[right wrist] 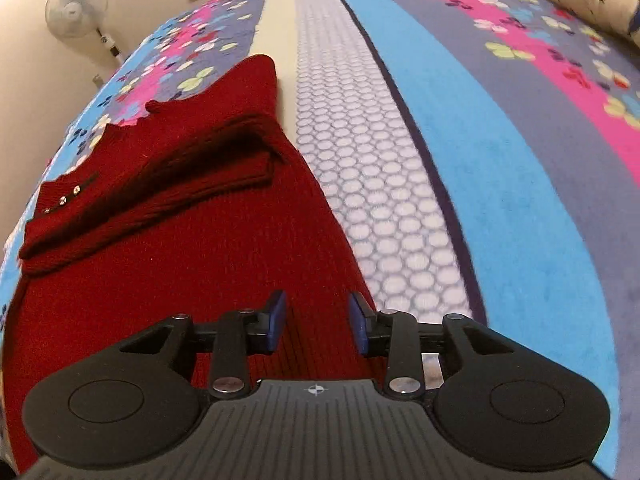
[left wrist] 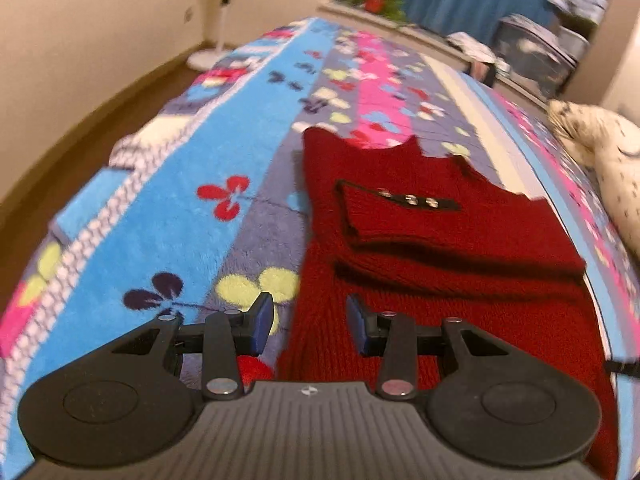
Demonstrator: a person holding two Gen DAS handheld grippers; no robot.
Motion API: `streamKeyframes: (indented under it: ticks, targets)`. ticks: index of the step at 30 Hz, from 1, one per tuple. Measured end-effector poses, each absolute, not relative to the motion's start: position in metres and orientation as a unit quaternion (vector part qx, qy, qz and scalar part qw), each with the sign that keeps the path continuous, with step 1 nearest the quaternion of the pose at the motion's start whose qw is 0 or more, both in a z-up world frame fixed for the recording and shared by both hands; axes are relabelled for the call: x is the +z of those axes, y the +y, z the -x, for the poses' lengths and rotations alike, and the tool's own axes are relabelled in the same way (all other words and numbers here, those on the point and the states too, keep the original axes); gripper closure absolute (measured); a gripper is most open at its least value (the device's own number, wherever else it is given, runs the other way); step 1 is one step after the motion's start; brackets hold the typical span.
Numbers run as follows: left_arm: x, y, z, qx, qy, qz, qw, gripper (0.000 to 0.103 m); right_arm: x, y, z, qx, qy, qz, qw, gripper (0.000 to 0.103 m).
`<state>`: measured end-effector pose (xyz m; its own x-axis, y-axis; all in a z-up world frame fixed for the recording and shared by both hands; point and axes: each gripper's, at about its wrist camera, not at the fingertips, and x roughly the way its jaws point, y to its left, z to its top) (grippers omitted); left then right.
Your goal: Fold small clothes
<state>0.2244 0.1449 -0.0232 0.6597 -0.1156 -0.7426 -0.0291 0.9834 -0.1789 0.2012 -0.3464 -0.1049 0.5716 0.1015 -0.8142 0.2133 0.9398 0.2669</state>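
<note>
Both grippers, left gripper [left wrist: 310, 322] and right gripper [right wrist: 318, 322], hover fingers apart, empty, over the red sweater's [right wrist: 192, 264] near hem on the blanket [right wrist: 520, 200].

Home bedroom: blanketed bed [right wrist: 500, 184], pillow [left wrist: 612, 160], fan [right wrist: 76, 6].

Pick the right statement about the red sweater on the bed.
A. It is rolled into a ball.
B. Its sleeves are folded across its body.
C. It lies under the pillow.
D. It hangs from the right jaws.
B: the sweater lies flat on the blanket, with both sleeves laid across its body.
</note>
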Motion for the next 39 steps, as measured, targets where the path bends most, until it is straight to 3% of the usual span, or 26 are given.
streamKeyframes:
  ticks: [8,15,27,36,38,39]
  targets:
    - [0.006,0.144,-0.152,-0.046,0.379,0.093,0.920,0.058,-0.082,-0.355,-0.167,-0.043,0.435,-0.152,0.887,0.066]
    - [-0.005,0.138,-0.097,-0.053,0.404,0.070,0.911,0.058,-0.059,-0.369,-0.116,-0.028,0.410,-0.144,0.900,0.066]
    - [-0.051,0.135,-0.041,-0.028,0.521,0.149,0.840,0.058,-0.088,-0.383,-0.070,-0.001,0.486,-0.118,0.866,0.066]
    - [-0.080,0.119,-0.045,-0.022,0.563,0.106,0.819,0.058,-0.111,-0.360,-0.084,-0.003,0.533,-0.057,0.844,0.065]
    - [-0.080,0.117,-0.044,-0.022,0.562,0.103,0.820,0.058,-0.111,-0.359,-0.084,0.004,0.531,-0.058,0.845,0.076]
    - [-0.080,0.117,-0.043,-0.022,0.561,0.101,0.821,0.060,-0.109,-0.358,-0.083,0.016,0.529,-0.063,0.846,0.087]
